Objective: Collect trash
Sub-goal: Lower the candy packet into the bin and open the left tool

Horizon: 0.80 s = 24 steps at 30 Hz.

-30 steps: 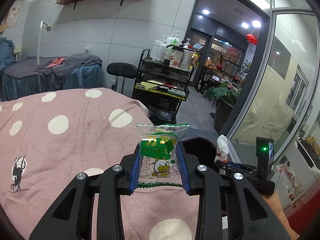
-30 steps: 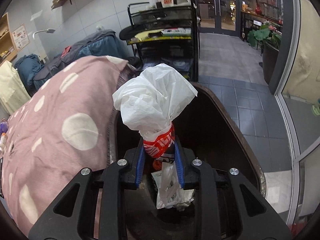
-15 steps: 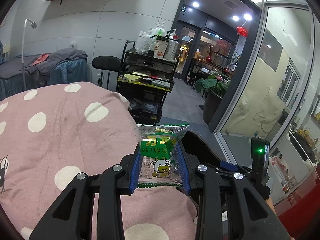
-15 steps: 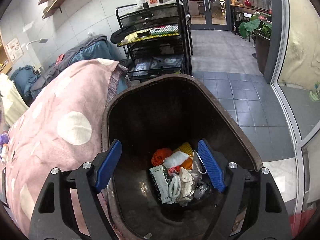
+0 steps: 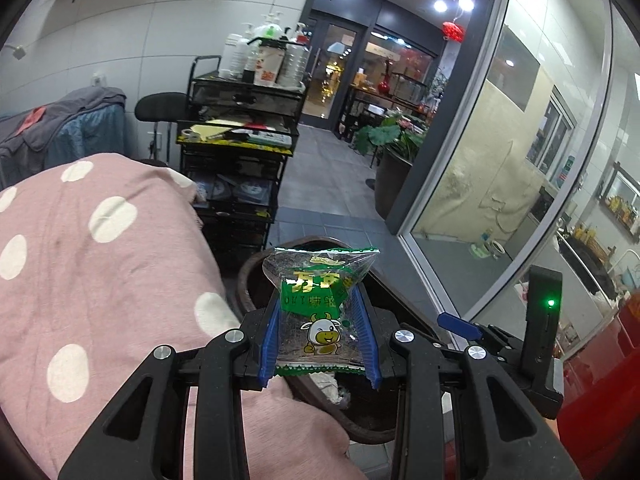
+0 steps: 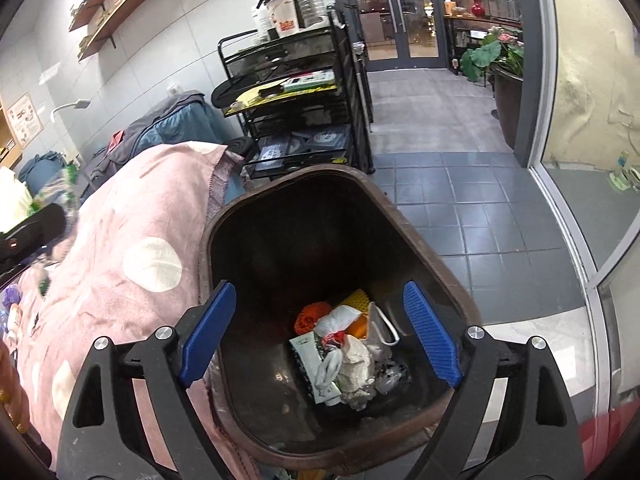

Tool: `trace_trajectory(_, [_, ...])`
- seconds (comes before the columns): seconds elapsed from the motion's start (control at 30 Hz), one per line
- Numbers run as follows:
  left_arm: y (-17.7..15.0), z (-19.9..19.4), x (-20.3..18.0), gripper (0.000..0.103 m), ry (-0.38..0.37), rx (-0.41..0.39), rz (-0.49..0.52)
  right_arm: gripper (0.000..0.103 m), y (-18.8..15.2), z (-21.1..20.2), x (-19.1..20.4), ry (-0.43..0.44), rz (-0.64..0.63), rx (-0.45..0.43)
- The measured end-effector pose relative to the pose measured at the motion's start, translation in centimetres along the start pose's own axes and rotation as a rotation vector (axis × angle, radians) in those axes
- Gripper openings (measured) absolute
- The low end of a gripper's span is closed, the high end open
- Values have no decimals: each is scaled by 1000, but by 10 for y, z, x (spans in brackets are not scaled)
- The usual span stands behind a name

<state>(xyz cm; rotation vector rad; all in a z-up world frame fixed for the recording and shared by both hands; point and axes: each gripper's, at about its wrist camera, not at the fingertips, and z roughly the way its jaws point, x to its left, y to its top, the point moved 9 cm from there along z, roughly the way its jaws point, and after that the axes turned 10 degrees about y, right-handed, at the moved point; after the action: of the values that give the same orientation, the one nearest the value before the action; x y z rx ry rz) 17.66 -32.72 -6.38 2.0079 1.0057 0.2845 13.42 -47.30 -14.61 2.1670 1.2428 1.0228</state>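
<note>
My left gripper [image 5: 319, 338] is shut on a clear-and-green snack wrapper [image 5: 318, 300] with a cartoon cow, held over the near rim of the dark brown trash bin [image 5: 256, 276]. In the right wrist view my right gripper [image 6: 318, 334] hangs over the bin [image 6: 432, 252], its jaws opening wide with nothing between them. At the bin's bottom lies a pile of trash [image 6: 348, 352]: a white plastic bag, crumpled paper, a white-green packet and orange and yellow bits. The left gripper [image 6: 32, 232] shows blurred at the left edge of the right wrist view.
A pink blanket with white dots [image 5: 92, 248] covers the bed just left of the bin. A black wire cart [image 6: 304, 108] with bottles stands behind the bin. Grey tiled floor [image 6: 472, 216] runs right to a glass wall [image 5: 500, 168]. A potted plant [image 5: 394, 148] stands farther back.
The right gripper opened and dropped the white plastic bag into the bin. The left gripper carried the snack wrapper rightward from over the bed to the bin's rim.
</note>
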Motion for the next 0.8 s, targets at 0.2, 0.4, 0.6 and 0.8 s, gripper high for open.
trace_trajectory(0.2, [-4,25,-17,33,-14,55,32,85,-2,-13,-17,-24,26,-17])
trace_trajectory(0.4, [-10,50,-27,33,-7,114,65,85,-7,-21,-28,-47,40,-23])
trace_trajectory(0.6, [-17,70,-39,38,3,153,120,86,-10,-26,-40,-75,55,-24])
trace_trajectory(0.8, [-24,83,-44,77,18,177,143,86,-15,-30,-53,-100,84,-19])
